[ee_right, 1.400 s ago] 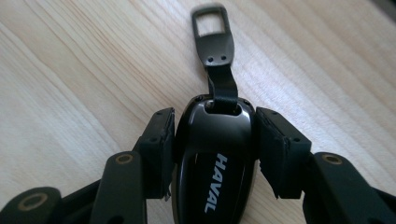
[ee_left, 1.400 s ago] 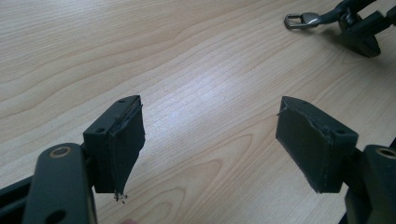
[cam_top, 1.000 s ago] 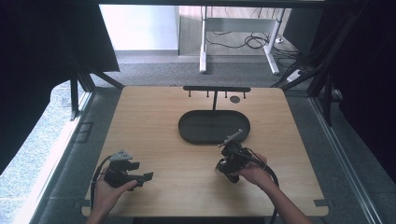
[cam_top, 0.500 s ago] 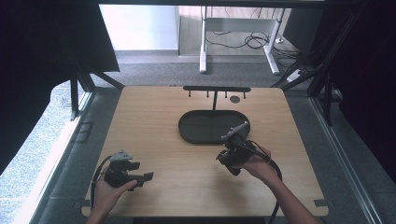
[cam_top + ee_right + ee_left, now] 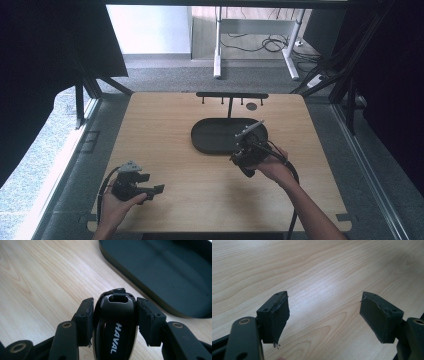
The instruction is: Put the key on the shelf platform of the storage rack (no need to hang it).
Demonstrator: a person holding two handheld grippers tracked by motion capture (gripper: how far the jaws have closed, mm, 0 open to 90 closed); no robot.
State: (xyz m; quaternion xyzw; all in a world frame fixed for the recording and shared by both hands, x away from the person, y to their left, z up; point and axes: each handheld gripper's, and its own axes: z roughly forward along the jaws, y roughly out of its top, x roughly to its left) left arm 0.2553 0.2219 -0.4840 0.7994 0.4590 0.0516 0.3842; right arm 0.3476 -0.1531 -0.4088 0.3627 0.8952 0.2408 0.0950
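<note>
Right claw (image 5: 114, 320) clamps a key fob (image 5: 115, 322) beside the tray (image 5: 160, 272), not yet in it. Left claw (image 5: 324, 320) rests wide open and empty over the table (image 5: 165, 135).

The pale wooden tabletop (image 5: 165, 130) showed wavy brown grain. The oval tray (image 5: 215, 136) was matte black, and the glossy black key fob (image 5: 116, 322) bore white "HAVAL" lettering.

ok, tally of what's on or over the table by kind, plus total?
Car key fob: 1
Black oval tray: 1
Black hook rack: 1
Handheld tool: 2, left tool, right tool
Total: 5
</note>
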